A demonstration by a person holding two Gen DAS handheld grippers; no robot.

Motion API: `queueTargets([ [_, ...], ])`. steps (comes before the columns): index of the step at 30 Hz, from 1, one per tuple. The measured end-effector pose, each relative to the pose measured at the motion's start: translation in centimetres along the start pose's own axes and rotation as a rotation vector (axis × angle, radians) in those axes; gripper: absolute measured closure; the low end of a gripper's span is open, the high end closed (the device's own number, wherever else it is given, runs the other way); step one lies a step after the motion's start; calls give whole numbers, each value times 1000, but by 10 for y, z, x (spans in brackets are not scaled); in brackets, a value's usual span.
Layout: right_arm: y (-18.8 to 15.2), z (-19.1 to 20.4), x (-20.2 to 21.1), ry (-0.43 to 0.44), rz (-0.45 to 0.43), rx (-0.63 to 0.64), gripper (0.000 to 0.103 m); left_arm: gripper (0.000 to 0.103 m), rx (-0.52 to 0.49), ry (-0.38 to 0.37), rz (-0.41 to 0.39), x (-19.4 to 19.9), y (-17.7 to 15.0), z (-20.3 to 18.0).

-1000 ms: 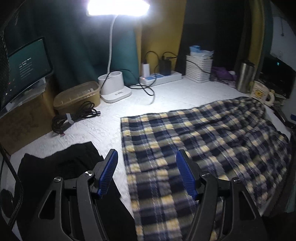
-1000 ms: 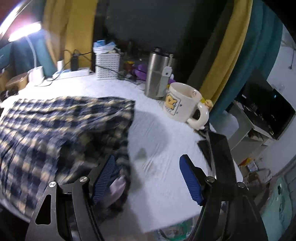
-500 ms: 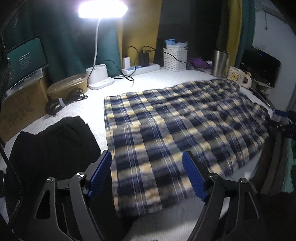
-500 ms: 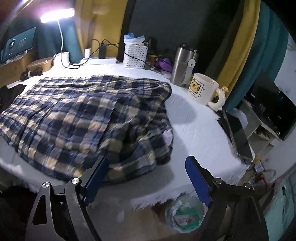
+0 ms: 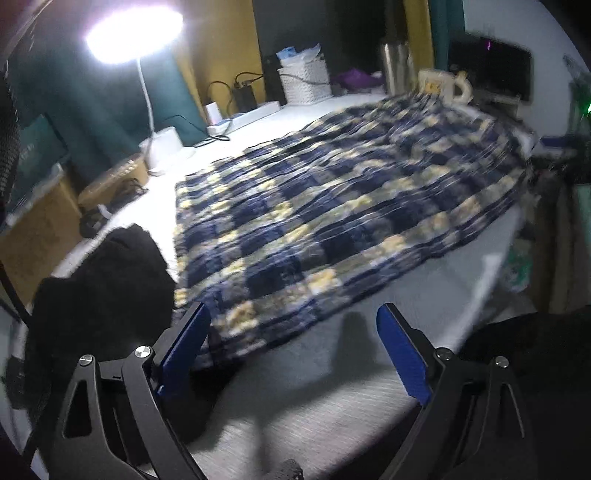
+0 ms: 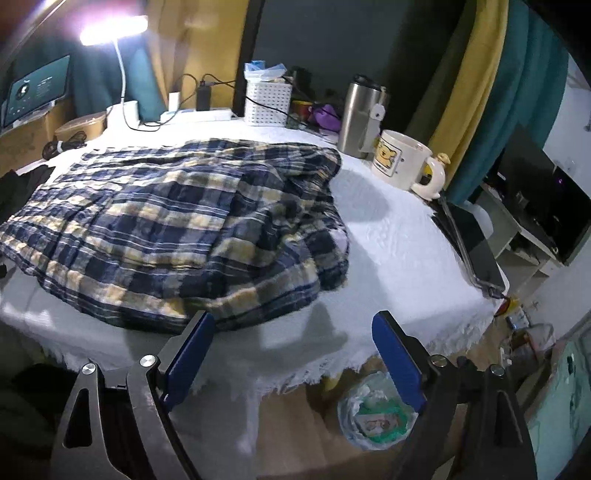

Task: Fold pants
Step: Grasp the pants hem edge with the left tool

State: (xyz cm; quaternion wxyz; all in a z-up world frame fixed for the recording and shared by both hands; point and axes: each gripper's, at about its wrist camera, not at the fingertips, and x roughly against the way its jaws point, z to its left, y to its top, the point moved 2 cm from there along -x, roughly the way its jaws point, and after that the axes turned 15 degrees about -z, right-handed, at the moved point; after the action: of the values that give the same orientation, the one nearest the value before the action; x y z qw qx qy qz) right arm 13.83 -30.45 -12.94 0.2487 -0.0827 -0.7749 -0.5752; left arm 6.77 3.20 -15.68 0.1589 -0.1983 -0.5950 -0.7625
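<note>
Both grippers backed off the pants since earlier frames | left gripper [image 5: 291, 350] opening, empty | right gripper [image 6: 291, 354] wide, empty, free to regrasp | pants [image 6: 177, 221] released, folded once on surface [image 6: 399, 236] | mug [image 6: 400, 160] behind, clear of folding.

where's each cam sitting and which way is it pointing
Left wrist: on the left gripper, jaws opening and empty, angled down across the plaid pants toward the lamp.
Right wrist: on the right gripper, open and empty, at the pants' bunched end, facing the mug.
Shared: pants, lamp, white basket, mug.
</note>
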Motion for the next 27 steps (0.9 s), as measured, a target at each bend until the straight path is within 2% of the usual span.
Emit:
queueTargets([
  [3, -3, -5, -4, -8, 8, -6, 14, 12, -63, 65, 2, -7, 2, -1],
  [6, -5, -7, -7, -8, 14, -11, 14, 13, -66, 40, -32, -8, 7, 0],
  [8, -6, -6, -9, -1, 17, -10, 14, 30, -74, 17, -32, -13, 9, -1],
  [10, -6, -3, -8, 9, 14, -4, 14, 76, -53, -30, -11, -19, 10, 0],
  [12, -5, 2, -6, 21, 4, 9, 14, 87, 1, -62, -17, -20, 15, 2],
  [14, -2, 8, -3, 32, -13, 15, 12, 90, 47, -75, -52, -13, 27, 7],
  [16, 2, 16, 2, 47, -39, 17, 1, 91, 69, -84, -80, -7, 37, 9],
  [20, 12, 50, 11, 123, -100, 43, 0, 91, 134, -111, -141, 7, 60, 16],
  [21, 15, 61, 12, 150, -111, 44, 0, 94, 143, -111, -150, 8, 63, 17],
  [23, 19, 89, 13, 223, -126, 74, 0, 97, 162, -113, -158, 7, 69, 19],
  [27, 23, 138, 9, 315, -159, 156, 0, 98, 183, -122, -169, 5, 77, 19],
])
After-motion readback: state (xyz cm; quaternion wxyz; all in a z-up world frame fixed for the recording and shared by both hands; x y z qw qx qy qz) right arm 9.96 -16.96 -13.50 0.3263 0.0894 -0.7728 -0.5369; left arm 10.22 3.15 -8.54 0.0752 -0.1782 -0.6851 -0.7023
